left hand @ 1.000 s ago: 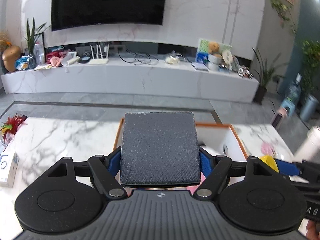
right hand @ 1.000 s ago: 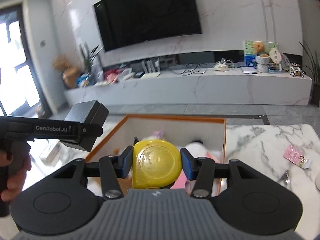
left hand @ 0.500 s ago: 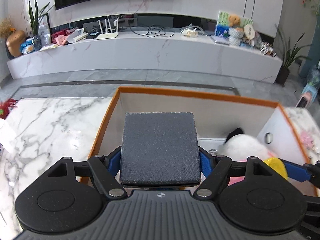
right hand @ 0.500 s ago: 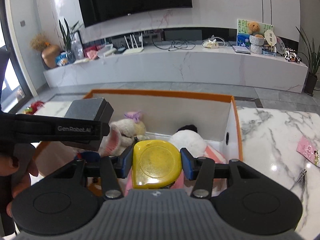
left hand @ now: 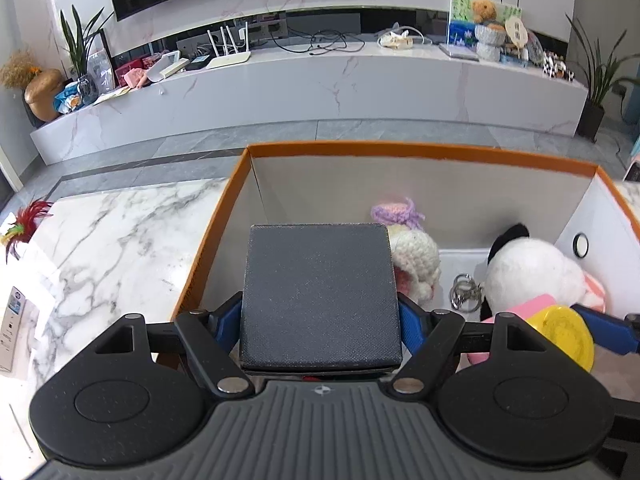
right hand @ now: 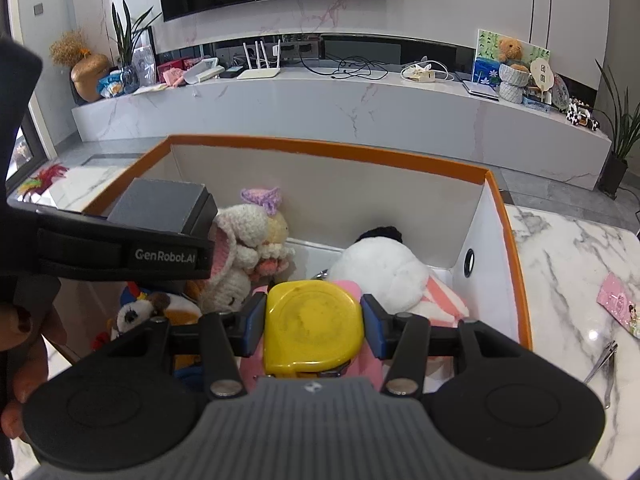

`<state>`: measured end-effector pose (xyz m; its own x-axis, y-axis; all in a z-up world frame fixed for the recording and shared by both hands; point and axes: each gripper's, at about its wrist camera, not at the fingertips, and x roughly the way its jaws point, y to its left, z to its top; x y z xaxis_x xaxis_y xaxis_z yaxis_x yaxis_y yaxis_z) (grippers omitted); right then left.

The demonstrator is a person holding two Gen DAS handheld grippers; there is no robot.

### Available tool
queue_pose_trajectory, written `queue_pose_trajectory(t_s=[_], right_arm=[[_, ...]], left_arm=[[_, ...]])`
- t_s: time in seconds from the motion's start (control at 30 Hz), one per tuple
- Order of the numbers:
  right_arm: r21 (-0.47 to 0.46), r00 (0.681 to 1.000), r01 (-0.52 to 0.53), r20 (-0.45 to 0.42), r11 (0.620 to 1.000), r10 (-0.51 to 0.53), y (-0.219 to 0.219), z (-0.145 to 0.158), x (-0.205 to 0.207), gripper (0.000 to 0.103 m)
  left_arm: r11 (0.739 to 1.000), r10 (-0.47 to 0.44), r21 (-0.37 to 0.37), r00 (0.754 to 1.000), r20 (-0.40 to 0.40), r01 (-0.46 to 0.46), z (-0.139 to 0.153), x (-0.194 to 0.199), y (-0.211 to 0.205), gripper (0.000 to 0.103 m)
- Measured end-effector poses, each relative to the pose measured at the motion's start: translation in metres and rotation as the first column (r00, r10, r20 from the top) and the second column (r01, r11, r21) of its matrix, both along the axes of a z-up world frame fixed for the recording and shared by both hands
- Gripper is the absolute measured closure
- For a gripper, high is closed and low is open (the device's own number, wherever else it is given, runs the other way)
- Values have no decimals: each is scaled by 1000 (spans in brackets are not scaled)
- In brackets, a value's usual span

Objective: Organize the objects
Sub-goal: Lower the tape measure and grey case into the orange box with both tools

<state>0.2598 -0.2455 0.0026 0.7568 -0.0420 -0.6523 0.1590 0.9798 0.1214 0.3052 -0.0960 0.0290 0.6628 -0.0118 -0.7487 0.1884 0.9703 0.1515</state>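
Note:
My left gripper (left hand: 320, 320) is shut on a dark grey square box (left hand: 320, 292) and holds it over the left part of the orange-rimmed box (left hand: 400, 149). My right gripper (right hand: 314, 326) is shut on a yellow rounded tape measure (right hand: 314, 320) and holds it over the same box (right hand: 320, 147), near its front. The grey box (right hand: 160, 206) and the left gripper body show at the left of the right wrist view. The tape measure (left hand: 564, 336) shows at the right of the left wrist view.
Inside the box lie a crocheted white doll with a purple bow (right hand: 248, 236), a white and black plush (right hand: 380, 268), a small plush dog (right hand: 148, 310) and a key ring (left hand: 464, 292). On the marble table are nail clippers (right hand: 604, 360), a pink card (right hand: 618, 304) and a white carton (left hand: 12, 328).
Both grippers have moved forward and down over the orange-rimmed box with their objects still held. More of the box's inside and the toys shows now.

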Motion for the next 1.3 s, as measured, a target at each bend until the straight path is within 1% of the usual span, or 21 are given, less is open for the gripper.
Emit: queue_pose_trajectory(t_s=[0.33, 0.57, 0.77, 1.03, 1.3], right_arm=[[10, 1000, 10, -2, 1000, -10, -2, 0, -1, 49], [8, 999, 25, 23, 1000, -25, -5, 4, -5, 32], [2, 1000, 16, 26, 1000, -16, -4, 5, -7, 29], [-7, 999, 10, 36, 1000, -10, -1, 8, -10, 25], [-13, 999, 10, 43, 1000, -9, 0, 12, -15, 24]], left_arm=[[1000, -6, 6, 1000, -14, 6, 1, 1, 0, 15], [1000, 7, -9, 1000, -6, -7, 3, -1, 2, 14], [1000, 1, -11, 1000, 2, -1, 8, -5, 1, 14], [1000, -15, -17, 999, 37, 16, 19, -13, -1, 14], [1000, -23, -21, 998, 51, 24, 27, -20, -1, 14]])
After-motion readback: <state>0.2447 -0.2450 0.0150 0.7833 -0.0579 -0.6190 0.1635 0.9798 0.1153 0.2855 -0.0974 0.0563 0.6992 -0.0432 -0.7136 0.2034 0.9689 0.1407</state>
